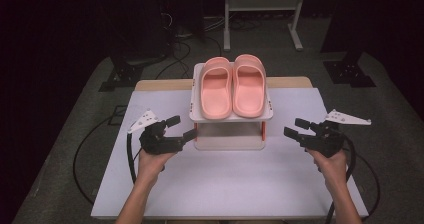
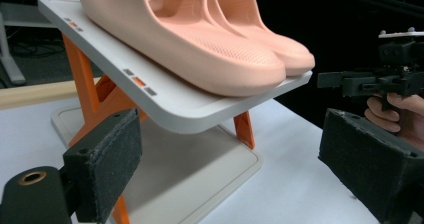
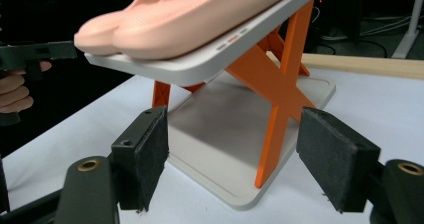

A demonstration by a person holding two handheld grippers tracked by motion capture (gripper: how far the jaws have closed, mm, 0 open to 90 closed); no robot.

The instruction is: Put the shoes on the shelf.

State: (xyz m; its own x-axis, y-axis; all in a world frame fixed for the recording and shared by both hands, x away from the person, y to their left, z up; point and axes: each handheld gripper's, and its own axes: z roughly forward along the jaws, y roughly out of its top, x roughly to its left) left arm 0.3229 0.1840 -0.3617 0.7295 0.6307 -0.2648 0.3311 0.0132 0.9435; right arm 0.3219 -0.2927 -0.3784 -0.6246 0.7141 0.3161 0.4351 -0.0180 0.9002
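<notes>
On the left of the high view, the left tool (image 1: 185, 127) is held low over the white worktop (image 1: 225, 184), just beside the left edge of the little rack (image 1: 231, 115). Its jaws are wide apart and nothing is held between them. In the left gripper view the black pads (image 2: 107, 159) are seen below the tilted top shelf (image 2: 165, 96), with orange legs (image 2: 82, 84) behind.

In the middle, two pink slippers (image 1: 233, 86) are set side by side on the top shelf, touching each other, toes pointed toward the person. The bottom shelf is bare.

On the right, the right tool (image 1: 294, 126) is held near the right side of the rack, a little farther off. Its jaws are also apart and nothing is gripped. In the right gripper view the slippers (image 3: 190, 19) are seen above the pads (image 3: 150, 154).

The slippers are probably meant to be picked up next. To do this well, each tool should be lifted above the shelf edge first. Then one slipper's side wall should be squeezed gently, because the soft foam may bend or slip. The rack should not be bumped, since it looks light and could be tipped.
</notes>
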